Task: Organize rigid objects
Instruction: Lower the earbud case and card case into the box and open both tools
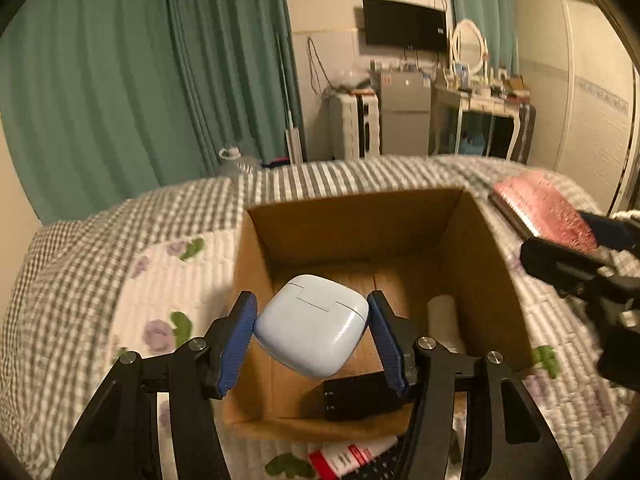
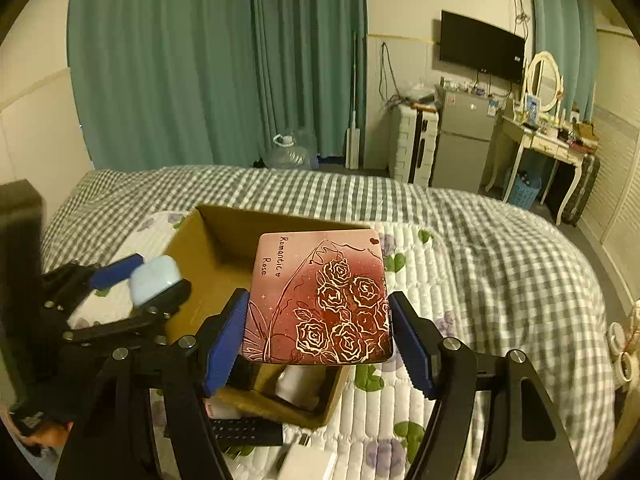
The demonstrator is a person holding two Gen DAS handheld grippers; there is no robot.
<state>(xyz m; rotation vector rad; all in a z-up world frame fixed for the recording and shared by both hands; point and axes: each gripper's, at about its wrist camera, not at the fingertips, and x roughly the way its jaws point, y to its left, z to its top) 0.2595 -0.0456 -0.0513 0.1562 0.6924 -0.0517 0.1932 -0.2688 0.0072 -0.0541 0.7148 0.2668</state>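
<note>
My left gripper (image 1: pixel 312 336) is shut on a pale blue earbud case (image 1: pixel 310 322), held above the open cardboard box (image 1: pixel 360 216) on the bed. Inside the box lie a black block (image 1: pixel 356 396) and a white cylinder (image 1: pixel 444 320). My right gripper (image 2: pixel 318 330) is shut on a square pink-red case (image 2: pixel 320 300) printed with gold roses, held over the box's (image 2: pixel 216 240) right side. In the left wrist view that case (image 1: pixel 544 208) shows at the right, past the box's rim. The left gripper (image 2: pixel 132 276) with the earbud case (image 2: pixel 154 280) hangs left of the box in the right wrist view.
A quilted floral cover with grey checked border (image 2: pixel 480 248) spreads over the bed. A red-and-white tube (image 1: pixel 348 456), a black remote (image 2: pixel 244 432) and a white adapter (image 2: pixel 308 460) lie before the box. Green curtains (image 1: pixel 120 80), a fridge (image 2: pixel 464 140) and a dressing table (image 2: pixel 548 140) stand beyond.
</note>
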